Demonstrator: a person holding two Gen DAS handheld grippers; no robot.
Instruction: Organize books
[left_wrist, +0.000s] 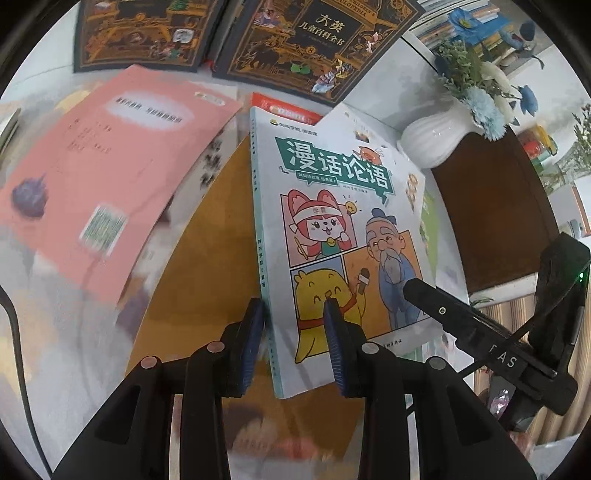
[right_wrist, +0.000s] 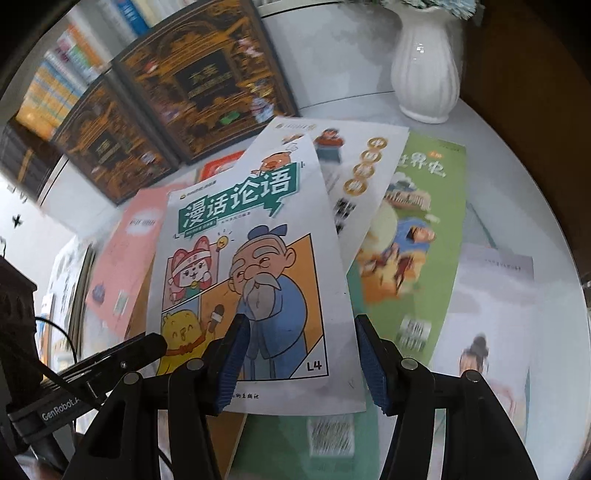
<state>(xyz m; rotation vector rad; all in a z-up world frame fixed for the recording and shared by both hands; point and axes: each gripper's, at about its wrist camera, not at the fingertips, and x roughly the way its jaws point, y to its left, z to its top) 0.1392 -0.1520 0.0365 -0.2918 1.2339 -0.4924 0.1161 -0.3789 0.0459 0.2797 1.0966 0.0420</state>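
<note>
A cartoon-cover book (left_wrist: 332, 221) with a teal title banner is lifted off the pile, its cover tilted. My left gripper (left_wrist: 295, 343) is shut on its lower spine corner, one blue pad on each side. The same book (right_wrist: 251, 266) fills the right wrist view. My right gripper (right_wrist: 299, 362) is shut on its lower right edge; its left pad lies on the cover and its right pad (right_wrist: 373, 365) sits beyond the book's edge. The right gripper also shows in the left wrist view (left_wrist: 417, 291), and the left gripper in the right wrist view (right_wrist: 155, 343).
A pink book (left_wrist: 110, 173), a green book (right_wrist: 417, 236), a white book (right_wrist: 354, 173) and other loose books lie scattered on the white table (right_wrist: 517, 184). Two dark ornate encyclopedia volumes (left_wrist: 314, 44) lean at the back. A white vase with blue flowers (left_wrist: 436, 136) stands back right.
</note>
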